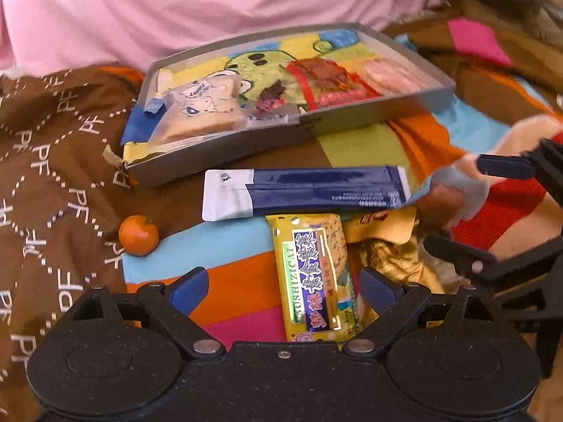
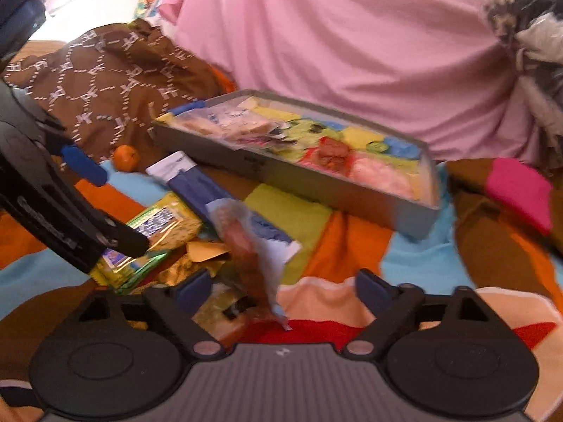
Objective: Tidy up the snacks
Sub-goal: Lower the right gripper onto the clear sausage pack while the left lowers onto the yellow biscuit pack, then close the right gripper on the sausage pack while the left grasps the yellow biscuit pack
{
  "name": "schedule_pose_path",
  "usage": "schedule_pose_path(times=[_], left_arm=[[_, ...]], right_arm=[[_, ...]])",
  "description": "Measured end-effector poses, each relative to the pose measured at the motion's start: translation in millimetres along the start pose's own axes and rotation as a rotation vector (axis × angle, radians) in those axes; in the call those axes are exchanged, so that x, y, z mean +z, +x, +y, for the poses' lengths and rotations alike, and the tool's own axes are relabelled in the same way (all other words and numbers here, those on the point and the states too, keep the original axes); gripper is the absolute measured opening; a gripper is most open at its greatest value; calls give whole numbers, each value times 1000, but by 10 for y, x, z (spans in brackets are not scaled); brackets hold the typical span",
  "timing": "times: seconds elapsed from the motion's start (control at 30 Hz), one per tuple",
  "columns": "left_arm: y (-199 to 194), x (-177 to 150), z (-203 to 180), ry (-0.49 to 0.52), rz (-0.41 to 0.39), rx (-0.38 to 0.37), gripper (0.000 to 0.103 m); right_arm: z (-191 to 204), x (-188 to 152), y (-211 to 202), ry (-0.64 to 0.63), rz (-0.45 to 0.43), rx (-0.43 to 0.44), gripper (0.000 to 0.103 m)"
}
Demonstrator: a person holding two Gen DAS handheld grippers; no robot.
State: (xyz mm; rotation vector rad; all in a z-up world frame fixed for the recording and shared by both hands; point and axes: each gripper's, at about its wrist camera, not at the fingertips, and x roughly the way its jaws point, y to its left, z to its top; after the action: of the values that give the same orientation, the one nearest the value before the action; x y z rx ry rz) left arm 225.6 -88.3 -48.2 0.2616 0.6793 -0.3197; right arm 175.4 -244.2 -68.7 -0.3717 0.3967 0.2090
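Observation:
A grey tray (image 1: 225, 156) (image 2: 316, 183) holds several wrapped snacks. In front of it lie a long blue and white pouch (image 1: 302, 193) (image 2: 197, 183) and a yellow snack pack (image 1: 313, 274) (image 2: 165, 221). My left gripper (image 1: 285, 281) (image 2: 105, 204) is open, its fingers on either side of the yellow pack, which lies flat on the blanket. My right gripper (image 2: 283, 285) (image 1: 457, 204) is open wide. A blurred brown snack in clear wrap (image 2: 242, 242) (image 1: 447, 200) stands between its fingers, and neither pad presses it.
A tangerine (image 1: 138, 235) (image 2: 126, 157) sits left of the pouch. Crumpled gold wrappers (image 1: 387, 249) lie right of the yellow pack. Everything rests on a colourful blanket (image 1: 239, 281), with a brown patterned cloth (image 1: 52, 147) to the left and pink fabric (image 1: 211, 7) behind the tray.

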Motion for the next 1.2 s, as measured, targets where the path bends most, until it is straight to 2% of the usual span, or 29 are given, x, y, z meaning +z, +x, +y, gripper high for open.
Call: schedule_pose_path(times=[0.07,0.2,0.27,0.3,0.37,0.47,0.63,0.77,0.83,1.2], left_arm=[[50,2,-15,27,16,16,89],[111,33,-28,32,30,-10,89],[132,41,-59,33,33,-31,89],[142,41,-83,40,35,-37,87],[171,37,-132,67,40,-20,86],[241,39,-139,72,71,-21,77],[301,39,-118,6,97,-11,68],[319,37,-206,43,97,14,63],[321,40,-222,41,97,9,53],[169,-12,-74,-106,126,-50,50]], right_arm=[[-24,-4,54,13,14,28,75],[-82,-3,61,46,12,70,62],[-83,-3,62,46,11,79,45],[-85,-2,65,46,11,82,42],[-78,-4,53,42,4,88,28],[-83,-1,54,47,-5,84,25],[-111,0,50,68,-13,81,21],[-107,-7,59,71,-9,80,21],[-94,-6,62,68,-8,79,21],[53,25,-58,-7,-37,8,17]])
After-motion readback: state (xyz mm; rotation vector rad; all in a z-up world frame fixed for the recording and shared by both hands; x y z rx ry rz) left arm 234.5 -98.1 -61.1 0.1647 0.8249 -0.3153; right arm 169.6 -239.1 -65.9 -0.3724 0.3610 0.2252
